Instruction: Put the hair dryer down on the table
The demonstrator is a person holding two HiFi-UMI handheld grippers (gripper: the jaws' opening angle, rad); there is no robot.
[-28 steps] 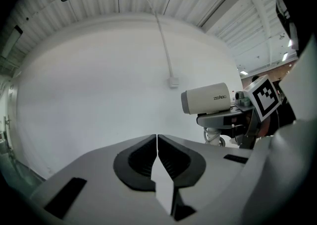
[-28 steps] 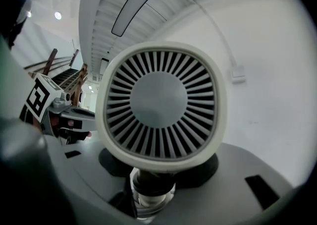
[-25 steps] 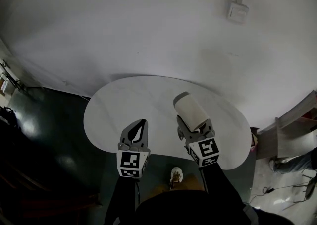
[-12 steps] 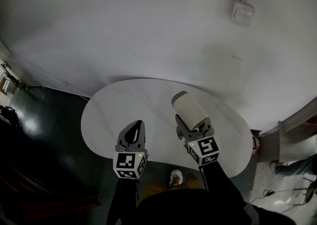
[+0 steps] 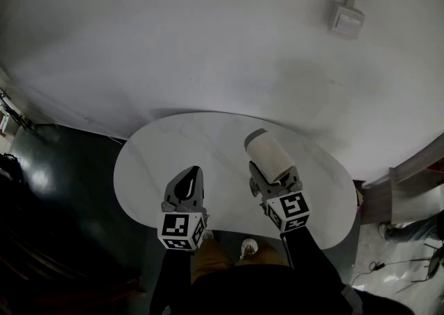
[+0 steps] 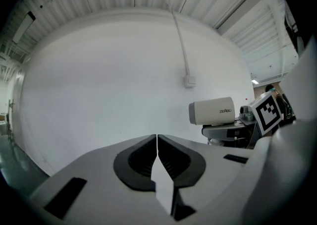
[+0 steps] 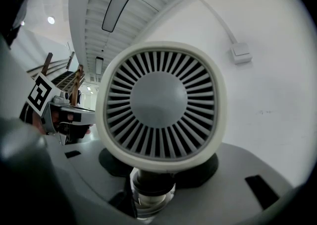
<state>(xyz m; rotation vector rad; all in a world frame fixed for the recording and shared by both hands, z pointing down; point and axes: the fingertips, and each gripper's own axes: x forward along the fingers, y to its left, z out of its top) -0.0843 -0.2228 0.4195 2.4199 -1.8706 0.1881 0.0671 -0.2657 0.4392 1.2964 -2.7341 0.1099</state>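
A cream hair dryer (image 5: 268,155) is held over the white oval table (image 5: 152,164), its barrel pointing away from me and to the left. My right gripper (image 5: 272,185) is shut on its handle; in the right gripper view the round rear grille (image 7: 159,107) fills the middle and the handle (image 7: 152,189) sits between the jaws. From the left gripper view the dryer (image 6: 212,111) shows at the right, level, above the right gripper. My left gripper (image 5: 187,189) hovers over the table's near edge, jaws pressed together with nothing in them (image 6: 157,145).
A pale wall rises behind the table, with a switch box (image 5: 346,19) and its conduit at upper right. Dark floor (image 5: 55,189) lies left of the table. A wooden rail (image 5: 416,161) and a person's leg are at far right. My own shoe (image 5: 248,247) shows below the table edge.
Both grippers stay almost still over the table's near edge; the view has shifted slightly. The dryer keeps its place in the right gripper.
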